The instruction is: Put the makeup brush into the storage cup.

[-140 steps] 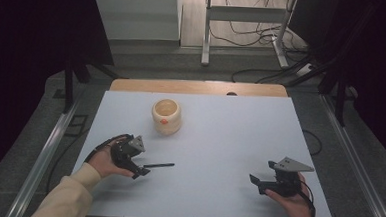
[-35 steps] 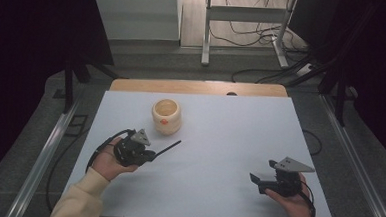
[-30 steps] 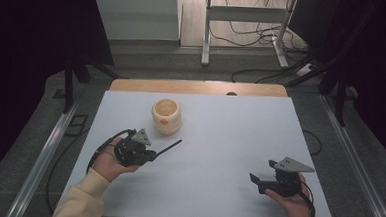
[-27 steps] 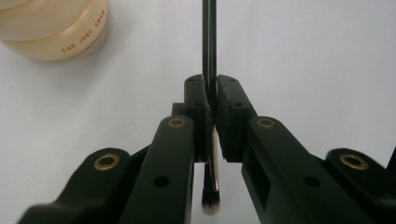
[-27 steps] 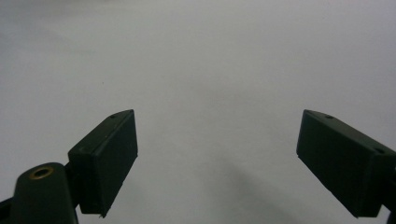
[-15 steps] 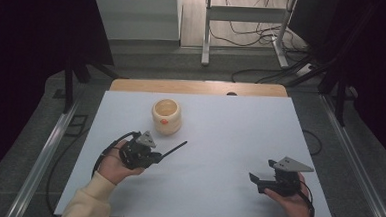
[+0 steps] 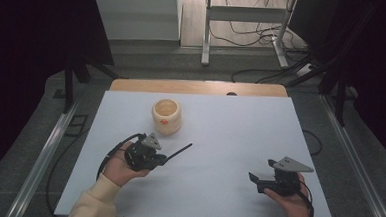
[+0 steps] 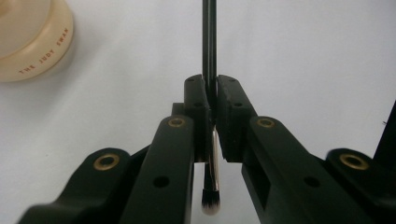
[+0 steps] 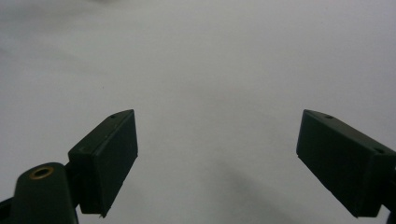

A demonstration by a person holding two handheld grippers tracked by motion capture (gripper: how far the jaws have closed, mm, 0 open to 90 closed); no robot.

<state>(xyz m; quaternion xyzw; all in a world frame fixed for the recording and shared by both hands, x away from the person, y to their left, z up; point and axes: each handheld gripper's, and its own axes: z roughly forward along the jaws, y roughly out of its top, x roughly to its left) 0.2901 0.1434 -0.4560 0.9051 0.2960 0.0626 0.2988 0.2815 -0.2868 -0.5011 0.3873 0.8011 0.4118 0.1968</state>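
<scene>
My left gripper (image 7: 166, 159) is shut on a thin black make-up brush (image 7: 181, 150) over the left half of the white table (image 7: 240, 126). The handle points away and to the right. In the left gripper view the pads (image 8: 229, 116) pinch the brush (image 8: 208, 42) near its ferrule, and the bristle tip hangs back toward the camera. A cream round pot (image 7: 166, 116) with red lettering stands just beyond this gripper, and appears in that view as the pot (image 8: 29, 42) at top left. My right gripper (image 7: 254, 179) rests near the front right and stands open (image 9: 217, 149) with nothing between its jaws.
A wooden strip (image 7: 197, 87) borders the table's far edge. Metal rails (image 7: 48, 151) run along both sides. Cables and a desk frame (image 7: 245, 31) lie on the floor beyond.
The left hand has drifted slightly right and toward the near edge with the brush still pinched. Earlier the brush swung from pointing right to pointing away-right. The right hand has not moved.
</scene>
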